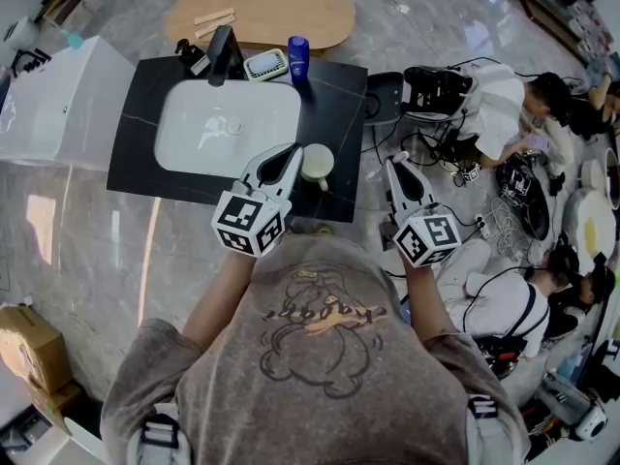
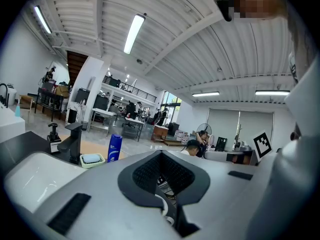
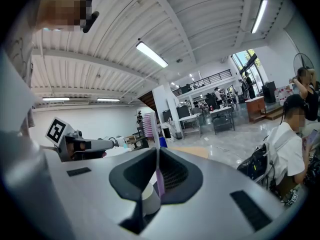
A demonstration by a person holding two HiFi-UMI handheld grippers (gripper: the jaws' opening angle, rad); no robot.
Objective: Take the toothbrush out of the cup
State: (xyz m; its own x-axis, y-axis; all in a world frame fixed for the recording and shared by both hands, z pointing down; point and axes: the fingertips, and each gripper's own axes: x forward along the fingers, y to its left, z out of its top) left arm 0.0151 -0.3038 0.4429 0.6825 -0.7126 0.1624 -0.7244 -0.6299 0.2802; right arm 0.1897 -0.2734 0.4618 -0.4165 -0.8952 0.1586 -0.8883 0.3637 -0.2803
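The toothbrush [image 3: 158, 176] is out of the cup [image 1: 316, 163]; its lilac handle stands upright between the jaws of my right gripper [image 3: 156, 150], which are clenched on it, bristle end uppermost. In the head view that gripper hangs off the right edge of the black countertop [image 1: 145, 114], well apart from the cup, so nothing of the brush is inside the cup or over it.

The cup itself sits upright on the countertop, just beside the right rim of the white sink [image 1: 194, 134], with its mouth bare. My left gripper [image 2: 160, 153] has its tips against the cup's near side; its jaws are drawn together, and a pale curved edge shows low between them, which I take for the cup's rim or handle, so I judge it is steadying the cup, though I cannot be fully sure of the bite.

As I read it, the task's main step is done: brush lifted clear, cup left standing. What remains, if anything, is tidying; finding a place to lay the brush and letting go of the cup.

Further back, the faucet [image 1: 223, 54], a soap dish [image 1: 264, 64] and a blue bottle [image 1: 297, 54] stand along the far edge, untouched.
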